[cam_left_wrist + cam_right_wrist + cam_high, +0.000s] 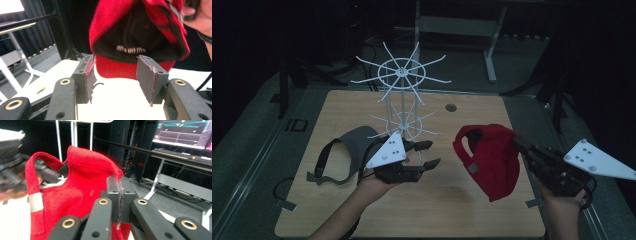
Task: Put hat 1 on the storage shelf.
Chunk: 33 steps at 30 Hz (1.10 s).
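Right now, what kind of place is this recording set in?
Probably a lab or recording studio, not a shop: a bare wooden table ringed by dark curtains, a lit monitor on a bench behind, and a white wire hat rack set up as a prop.

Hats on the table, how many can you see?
2. The red cap hangs over the table's right side, pinched in the right tongs. The grey visor lies flat on the left side, behind the left tongs.
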Motion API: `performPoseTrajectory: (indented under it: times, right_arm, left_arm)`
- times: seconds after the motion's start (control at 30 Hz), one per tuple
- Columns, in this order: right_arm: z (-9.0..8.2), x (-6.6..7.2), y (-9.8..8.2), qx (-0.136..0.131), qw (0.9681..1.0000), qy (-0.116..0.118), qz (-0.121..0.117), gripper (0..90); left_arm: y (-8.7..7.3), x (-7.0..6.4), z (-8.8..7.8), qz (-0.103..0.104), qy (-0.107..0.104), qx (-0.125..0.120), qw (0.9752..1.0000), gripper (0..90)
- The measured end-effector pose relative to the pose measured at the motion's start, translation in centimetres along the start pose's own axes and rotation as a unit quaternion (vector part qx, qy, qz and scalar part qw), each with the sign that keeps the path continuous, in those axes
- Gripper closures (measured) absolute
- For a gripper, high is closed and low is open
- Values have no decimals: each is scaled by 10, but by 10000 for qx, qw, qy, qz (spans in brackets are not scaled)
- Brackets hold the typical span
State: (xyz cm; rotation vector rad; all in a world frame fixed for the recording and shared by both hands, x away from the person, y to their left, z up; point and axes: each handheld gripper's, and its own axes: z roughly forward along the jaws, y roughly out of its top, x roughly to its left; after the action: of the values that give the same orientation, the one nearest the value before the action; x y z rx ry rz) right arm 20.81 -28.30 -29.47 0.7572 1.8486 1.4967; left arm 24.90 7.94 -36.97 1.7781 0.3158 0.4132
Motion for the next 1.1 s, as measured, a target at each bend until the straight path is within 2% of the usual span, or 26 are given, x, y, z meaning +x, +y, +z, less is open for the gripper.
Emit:
performPoseTrajectory:
  times: [0.1,0.2,0.43,0.67,0.93,1.1]
  right_arm:
    - [5,-10,7,-93,9998,-91,125,890]
    - [9,-14,13,-161,9996,-177,128,891]
    - [19,-22,30,-269,9990,-334,108,891]
    - [37,-32,57,-402,9981,-441,141,890]
    - [59,-27,79,-499,9977,-432,144,891]
    - [71,-20,80,-425,9981,-440,98,890]
  left_arm:
    - [-12,-5,-5,7,21,114,9999,503]
    - [-24,-7,-9,-64,8,223,9997,505]
    - [-50,-11,-16,-289,14,335,9990,514]
    - [-68,-11,-22,-483,43,339,9982,514]
    - [-81,-11,-22,-544,125,353,9978,514]
    - [-85,-10,-23,-594,195,371,9974,514]
